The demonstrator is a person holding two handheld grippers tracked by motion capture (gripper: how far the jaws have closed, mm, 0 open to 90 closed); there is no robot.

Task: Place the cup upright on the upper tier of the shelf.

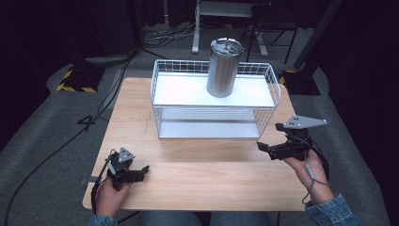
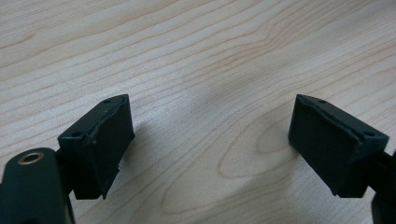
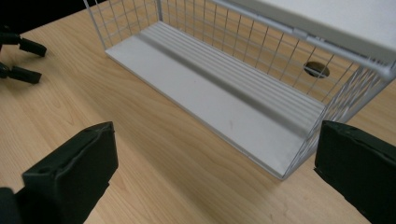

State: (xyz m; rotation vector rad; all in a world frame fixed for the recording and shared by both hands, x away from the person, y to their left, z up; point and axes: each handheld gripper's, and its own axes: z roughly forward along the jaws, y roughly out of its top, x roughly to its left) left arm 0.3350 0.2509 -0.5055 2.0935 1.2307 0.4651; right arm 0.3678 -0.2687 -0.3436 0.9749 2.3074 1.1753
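Nearest you, your left gripper (image 1: 141,170) rests low over the wooden table (image 1: 202,174) at its near left corner, its 2 jaws spread wide with nothing but bare wood grain between them. Your right gripper (image 1: 269,138) hovers at the table's right edge, jaws likewise parted and empty, aimed at the lower level of the white wire rack (image 1: 160,123).

Farther off, on the rack's upper shelf, the steel tumbler (image 1: 223,68) stands upright, right of the middle and near the back rail. It is a tall brushed-metal cylinder with a lid on top. Expect it to be rigid, smooth and likely slippery, and top-heavy if full. Grip it around the mid-body from the side, squarely, not at the lid.
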